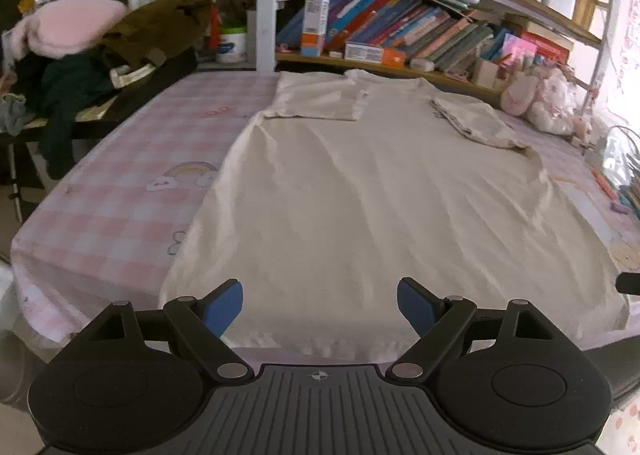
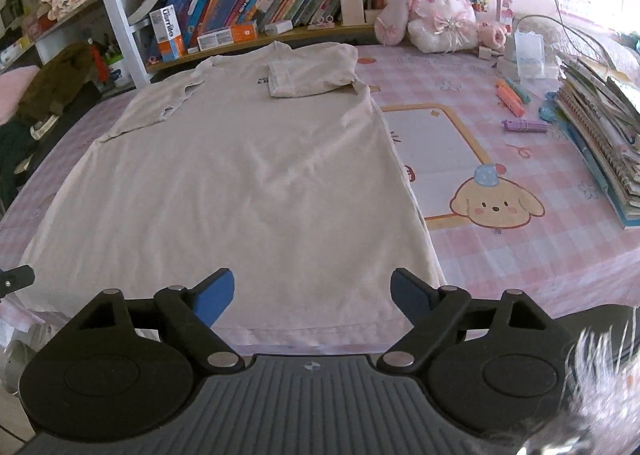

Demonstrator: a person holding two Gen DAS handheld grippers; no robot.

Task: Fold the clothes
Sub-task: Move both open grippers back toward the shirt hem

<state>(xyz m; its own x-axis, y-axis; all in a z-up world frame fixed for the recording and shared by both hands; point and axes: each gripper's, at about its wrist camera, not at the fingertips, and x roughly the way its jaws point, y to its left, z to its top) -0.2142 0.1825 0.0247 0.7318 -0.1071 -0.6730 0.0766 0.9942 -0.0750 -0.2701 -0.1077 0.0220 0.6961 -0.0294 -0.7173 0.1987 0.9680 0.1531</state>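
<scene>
Beside shirt [image 2: 240, 175]: puppy mat [image 2: 460, 171], right view only

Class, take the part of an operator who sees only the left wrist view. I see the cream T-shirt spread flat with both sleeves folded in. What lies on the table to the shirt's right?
Observer: A white mat with a cartoon puppy lies beside the T-shirt, touching its right edge.
Operator: Is the right gripper holding anything?
Observer: No. The right gripper is open over the hem, jaws wide apart, like the left gripper.
Operator: Anything further right?
Observer: A stack of notebooks near the table edge, with some highlighter pens between it and the mat.
</scene>
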